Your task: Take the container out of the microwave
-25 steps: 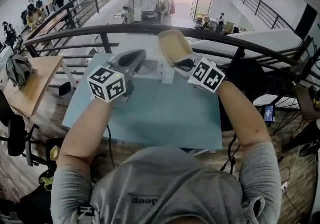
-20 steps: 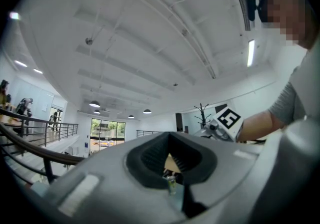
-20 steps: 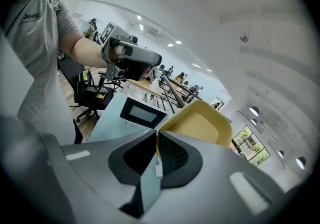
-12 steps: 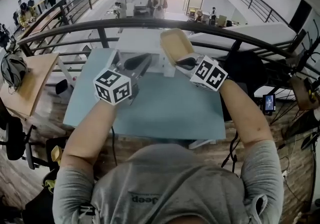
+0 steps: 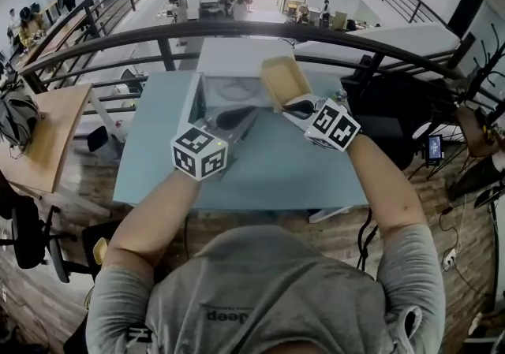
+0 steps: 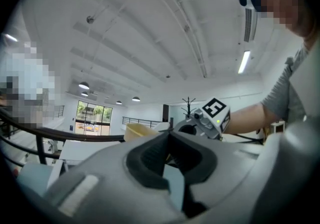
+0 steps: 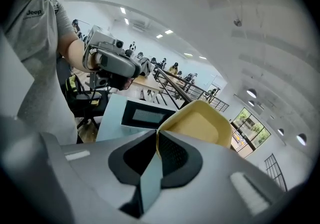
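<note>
My right gripper [image 5: 294,102] is shut on the near rim of a tan, tray-shaped container [image 5: 282,79], held tilted in the air over the back of the pale blue table [image 5: 300,175]. In the right gripper view the container [image 7: 200,123] stands up just past the pinched pads. The white microwave [image 5: 237,57] sits at the table's far edge with its door [image 5: 196,97] swung open to the left and its dark-windowed door [image 7: 145,115] facing the right gripper. My left gripper [image 5: 249,114] hovers in front of the microwave, shut and holding nothing.
A dark curved railing [image 5: 158,33] runs behind the table, with a drop to a lower floor beyond it. A wooden desk [image 5: 47,132] stands to the left and a black chair [image 5: 390,112] to the right. My arms reach over the table's near half.
Both grippers have drawn back toward me and lower. The container has come along in the right gripper, away from the microwave. The left gripper has shifted right.
</note>
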`<state>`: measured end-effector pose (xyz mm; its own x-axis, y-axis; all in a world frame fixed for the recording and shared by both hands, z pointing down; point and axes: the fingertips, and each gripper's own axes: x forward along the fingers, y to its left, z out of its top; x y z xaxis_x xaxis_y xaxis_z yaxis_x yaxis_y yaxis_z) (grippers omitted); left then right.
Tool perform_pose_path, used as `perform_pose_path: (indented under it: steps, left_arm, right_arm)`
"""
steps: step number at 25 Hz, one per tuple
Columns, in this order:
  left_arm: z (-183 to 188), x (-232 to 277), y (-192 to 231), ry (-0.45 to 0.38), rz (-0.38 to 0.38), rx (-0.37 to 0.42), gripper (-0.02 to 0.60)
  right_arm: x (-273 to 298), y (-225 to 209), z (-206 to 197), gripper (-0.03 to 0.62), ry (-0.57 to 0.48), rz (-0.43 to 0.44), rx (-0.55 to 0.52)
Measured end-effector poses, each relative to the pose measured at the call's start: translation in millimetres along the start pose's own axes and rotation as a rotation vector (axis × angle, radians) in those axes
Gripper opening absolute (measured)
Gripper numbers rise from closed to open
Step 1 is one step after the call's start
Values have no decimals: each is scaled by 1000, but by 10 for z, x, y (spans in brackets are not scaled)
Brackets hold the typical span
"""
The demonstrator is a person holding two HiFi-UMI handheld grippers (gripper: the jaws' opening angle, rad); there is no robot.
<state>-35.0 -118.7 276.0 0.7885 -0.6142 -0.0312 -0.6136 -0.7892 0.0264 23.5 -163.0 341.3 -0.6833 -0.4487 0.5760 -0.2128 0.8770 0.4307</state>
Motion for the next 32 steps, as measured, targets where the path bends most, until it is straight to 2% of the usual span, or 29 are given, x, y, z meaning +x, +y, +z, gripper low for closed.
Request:
perform_pose_path:
  steps: [9, 15, 24, 32]
  left_arm:
    - [-571, -278, 127, 46, -55, -74, 26]
    - [-1028, -59, 175, 111, 7, -114, 26]
    - [-1695, 347, 99, 158, 112, -190, 26]
    - [-2181, 626, 81, 227, 139, -229, 26]
  right_arm:
    - [488, 330, -152, 18, 33, -4, 92]
    - [641, 348, -591, 18, 48, 28, 126]
    - [656, 425, -1287, 18, 72, 94, 115]
    - [838, 521, -1820, 18, 85, 134, 161]
